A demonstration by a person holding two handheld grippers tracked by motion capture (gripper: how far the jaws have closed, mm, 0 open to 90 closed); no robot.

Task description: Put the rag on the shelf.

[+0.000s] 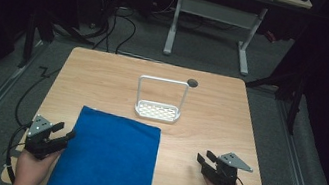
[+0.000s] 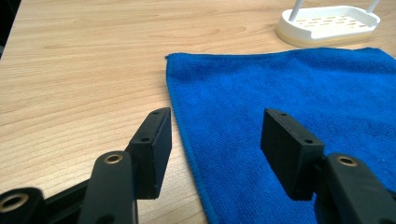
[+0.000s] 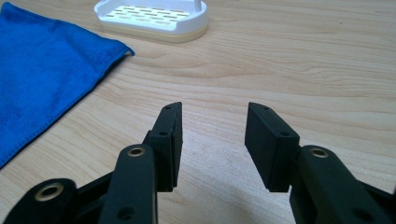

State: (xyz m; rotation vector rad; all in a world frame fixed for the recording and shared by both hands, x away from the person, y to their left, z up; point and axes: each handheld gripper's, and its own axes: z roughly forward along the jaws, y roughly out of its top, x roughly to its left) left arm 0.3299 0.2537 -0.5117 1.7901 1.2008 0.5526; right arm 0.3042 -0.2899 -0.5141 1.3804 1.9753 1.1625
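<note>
Resting near the front edge of the wooden counter (image 1: 210,110), both hands hold their grippers low and pointed forward. The left gripper (image 1: 66,132) sits at the left edge of the blue cloth (image 1: 108,156), jaws spread, one jaw over bare wood and the other over the fabric, nothing between them. The right gripper (image 1: 205,158) lies well to the right of the cloth over bare counter, jaws likewise spread and empty. The cloth lies flat, a rectangle of plush weave with a stitched hem, reaching the front edge of the counter. Just beyond the cloth's far edge stands a white slotted tray (image 1: 158,111) on a pale base, with a tall wire hoop handle; the tray is empty. Farther back, beyond the tray, a round grommet hole (image 1: 192,82) marks the counter.
</note>
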